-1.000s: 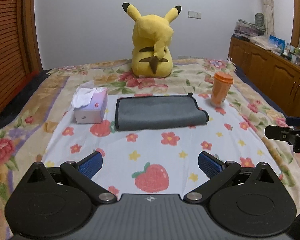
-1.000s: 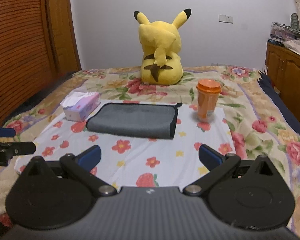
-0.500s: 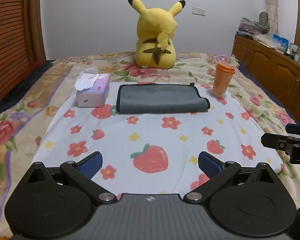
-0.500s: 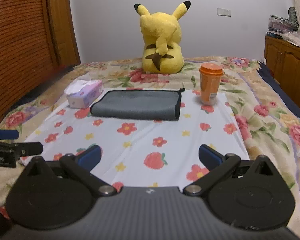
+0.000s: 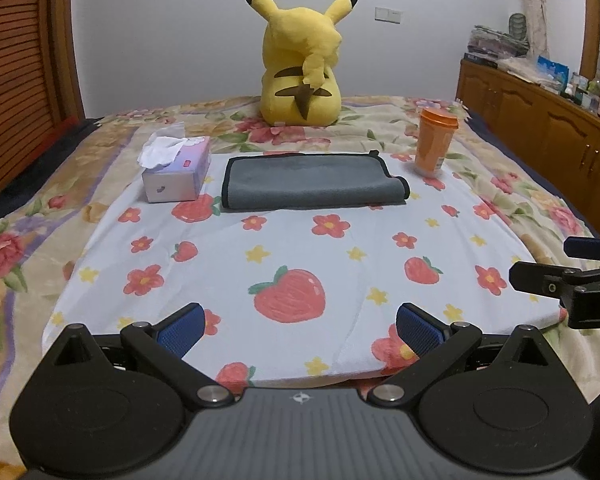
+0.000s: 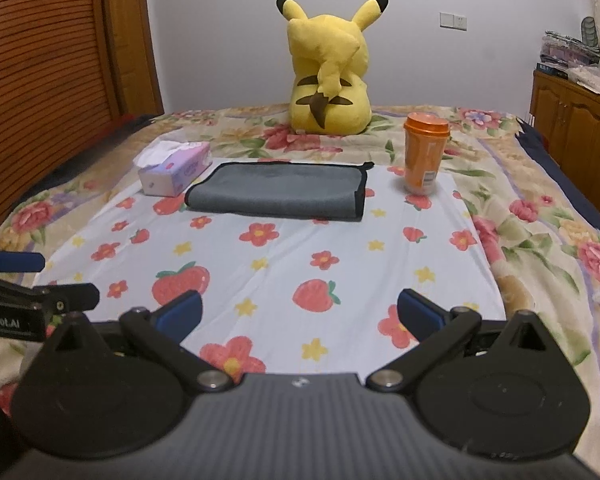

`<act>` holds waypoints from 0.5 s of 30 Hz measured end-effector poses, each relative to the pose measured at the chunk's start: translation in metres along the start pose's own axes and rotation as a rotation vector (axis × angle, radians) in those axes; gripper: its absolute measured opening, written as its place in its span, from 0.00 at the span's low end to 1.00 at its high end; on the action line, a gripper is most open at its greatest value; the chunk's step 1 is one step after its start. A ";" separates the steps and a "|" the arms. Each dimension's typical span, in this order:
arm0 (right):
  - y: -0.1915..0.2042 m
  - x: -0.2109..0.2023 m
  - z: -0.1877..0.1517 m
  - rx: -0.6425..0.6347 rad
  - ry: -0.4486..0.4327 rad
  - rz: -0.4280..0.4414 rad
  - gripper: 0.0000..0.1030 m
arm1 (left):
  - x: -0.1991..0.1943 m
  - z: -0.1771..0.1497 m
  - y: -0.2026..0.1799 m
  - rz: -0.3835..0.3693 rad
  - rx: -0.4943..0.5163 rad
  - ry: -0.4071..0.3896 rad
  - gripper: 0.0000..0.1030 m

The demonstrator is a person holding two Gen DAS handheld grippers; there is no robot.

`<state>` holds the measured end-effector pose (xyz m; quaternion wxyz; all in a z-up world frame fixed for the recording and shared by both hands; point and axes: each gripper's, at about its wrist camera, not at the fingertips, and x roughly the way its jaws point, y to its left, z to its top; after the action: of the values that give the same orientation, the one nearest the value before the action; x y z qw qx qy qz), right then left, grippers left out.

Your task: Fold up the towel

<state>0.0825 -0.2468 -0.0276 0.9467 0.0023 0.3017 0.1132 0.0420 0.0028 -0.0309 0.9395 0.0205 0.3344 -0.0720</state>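
The grey towel (image 5: 314,182) lies flat on the strawberry-print sheet (image 5: 284,256), between the tissue box (image 5: 178,170) and the orange cup (image 5: 435,142), already doubled over, with a black hem. It looks soft, light and limp, so it will probably sag when lifted; the hemmed corners at the near edge seem the best places to pinch. The left gripper (image 5: 300,330) and the right gripper (image 6: 299,311) both have their blue-padded fingers wide apart, holding nothing, well short of the towel. The layers under the fold are hidden, and the towel's far edge is hard to make out. Behind sits a Pikachu plush (image 6: 328,70).
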 end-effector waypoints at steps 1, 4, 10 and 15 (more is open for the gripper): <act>0.000 0.000 -0.001 0.000 0.000 0.000 1.00 | 0.000 -0.001 -0.001 -0.001 0.001 0.001 1.00; 0.000 0.002 -0.005 0.000 0.001 -0.004 1.00 | 0.002 -0.005 -0.003 -0.003 0.004 0.005 1.00; -0.001 0.009 -0.010 -0.003 0.012 -0.021 1.00 | 0.007 -0.011 -0.005 -0.004 0.021 0.012 1.00; -0.002 0.015 -0.012 0.001 0.022 -0.031 1.00 | 0.011 -0.012 -0.002 -0.002 -0.004 0.009 1.00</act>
<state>0.0883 -0.2467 -0.0465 0.9449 -0.0031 0.3122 0.0985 0.0423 0.0010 -0.0470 0.9378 0.0185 0.3390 -0.0722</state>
